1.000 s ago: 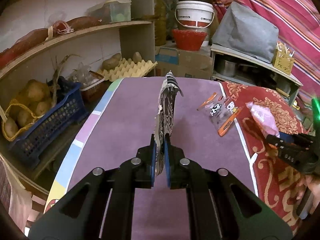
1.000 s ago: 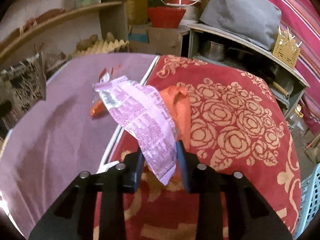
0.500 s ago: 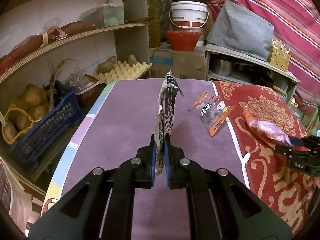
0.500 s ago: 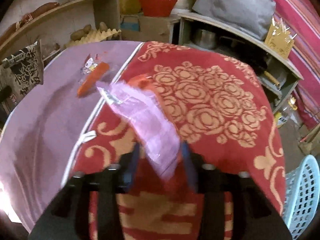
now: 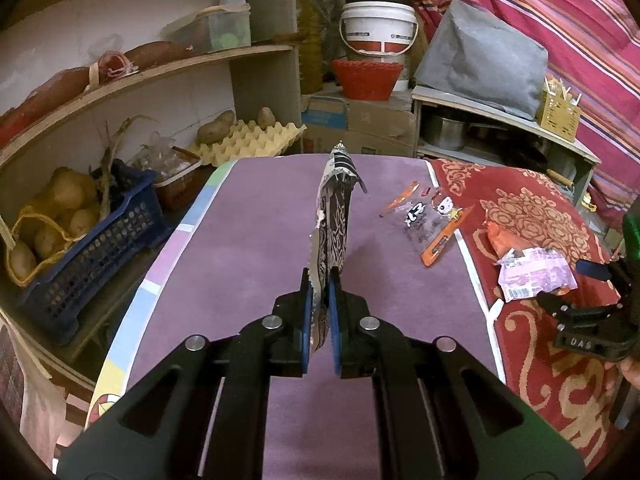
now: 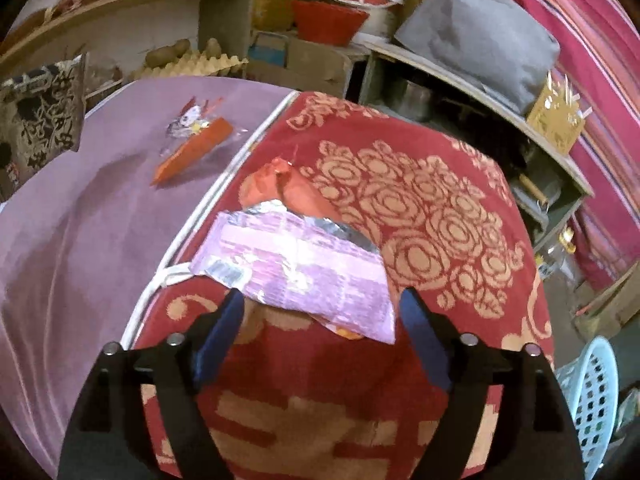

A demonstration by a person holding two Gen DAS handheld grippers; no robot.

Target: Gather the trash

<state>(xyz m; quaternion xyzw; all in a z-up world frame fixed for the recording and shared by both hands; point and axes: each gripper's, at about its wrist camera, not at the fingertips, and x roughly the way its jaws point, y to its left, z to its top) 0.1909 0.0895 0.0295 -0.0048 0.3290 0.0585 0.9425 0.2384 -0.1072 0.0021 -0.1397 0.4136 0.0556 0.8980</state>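
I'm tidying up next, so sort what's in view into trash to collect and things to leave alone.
Trash:
black patterned wrapper, gripped in the left tool
pink wrapper, between the right tool's open jaws
orange wrapper
clear and orange packet

Leave alone:
potatoes
egg tray
bucket
red bowl

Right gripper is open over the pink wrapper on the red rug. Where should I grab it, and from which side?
I'd take the pink wrapper by its near corner, which seems lifted off the red rug. The right gripper, whose jaws have just been opening, already straddles that end, so come straight down and forward. The far end overlaps an orange wrapper.
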